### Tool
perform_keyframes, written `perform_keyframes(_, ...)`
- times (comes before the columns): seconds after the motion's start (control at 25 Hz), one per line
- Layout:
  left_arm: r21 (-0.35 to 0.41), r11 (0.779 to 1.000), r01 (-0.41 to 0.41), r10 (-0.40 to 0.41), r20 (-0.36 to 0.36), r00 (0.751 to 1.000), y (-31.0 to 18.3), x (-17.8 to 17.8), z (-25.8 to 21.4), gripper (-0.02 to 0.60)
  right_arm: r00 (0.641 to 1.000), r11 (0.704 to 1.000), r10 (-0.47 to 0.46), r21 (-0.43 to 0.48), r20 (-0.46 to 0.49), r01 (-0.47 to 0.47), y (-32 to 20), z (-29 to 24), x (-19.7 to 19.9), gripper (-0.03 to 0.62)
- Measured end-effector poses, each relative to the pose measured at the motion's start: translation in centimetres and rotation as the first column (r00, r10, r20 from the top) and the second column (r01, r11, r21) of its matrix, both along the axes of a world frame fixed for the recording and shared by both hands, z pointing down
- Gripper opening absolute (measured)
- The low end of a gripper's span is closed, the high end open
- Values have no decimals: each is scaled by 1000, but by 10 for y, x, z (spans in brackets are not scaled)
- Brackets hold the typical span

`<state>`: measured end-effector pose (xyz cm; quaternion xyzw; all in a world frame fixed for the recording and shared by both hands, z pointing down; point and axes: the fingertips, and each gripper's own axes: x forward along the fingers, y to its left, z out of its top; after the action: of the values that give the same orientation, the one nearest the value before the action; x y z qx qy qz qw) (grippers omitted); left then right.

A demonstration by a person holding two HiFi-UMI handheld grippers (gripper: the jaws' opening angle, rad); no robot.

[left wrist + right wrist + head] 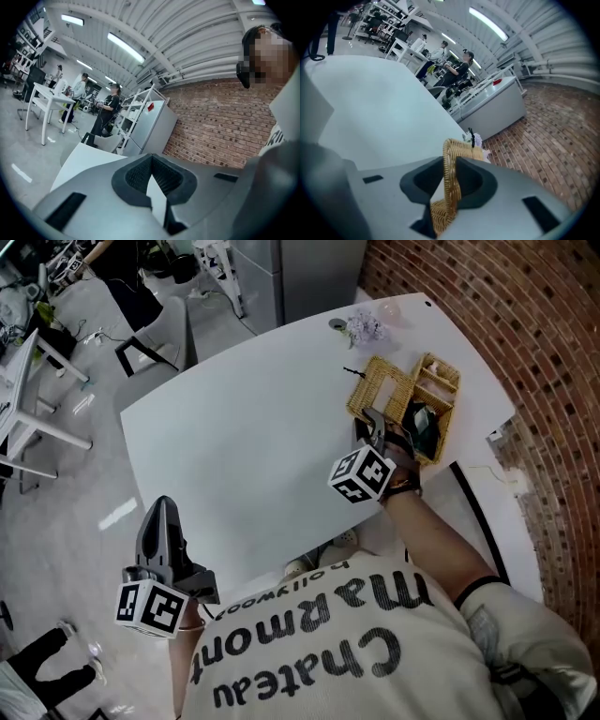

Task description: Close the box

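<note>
Pinching wicker lid (461, 149) rim with right claw (450, 160); lid likely light, stiff, weave brittle: hold rim gently; left claw (151, 159) pressed together.

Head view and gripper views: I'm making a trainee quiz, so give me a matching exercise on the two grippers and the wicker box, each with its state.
Things:
1 left gripper
2 right gripper
3 wicker box

States:
a open, lid not over it
b jaws together, nothing between them
c clamped on the edge of the wicker lid

Pairs: 1-b; 2-c; 3-a.
</note>
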<state>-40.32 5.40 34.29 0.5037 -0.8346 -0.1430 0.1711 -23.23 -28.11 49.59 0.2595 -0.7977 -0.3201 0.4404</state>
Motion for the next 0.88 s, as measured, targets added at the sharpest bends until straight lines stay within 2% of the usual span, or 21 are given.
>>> perform_keyframes(0.28, 6, 999, -43, 42, 17, 999, -6, 2, -5, -3, 997, 999, 41, -5, 66, -40, 3, -11, 16, 78)
perform_keyframes(0.44, 6, 998, -68, 68, 30, 997, -13, 3, -12, -3, 989, 997, 71, -46, 127, -66, 3, -22, 24, 72)
perform_keyframes(0.64, 0, 992, -123, 123, 45, 991, -26, 7, -19, -3, 955, 985, 152, -125, 255, -123, 0, -41, 39, 64)
perform_keyframes(0.88, 1, 984, -179, 179, 56, 982, -42, 21, -22, -3, 907, 962, 223, -230, 356, -146, -1, -50, 60, 61)
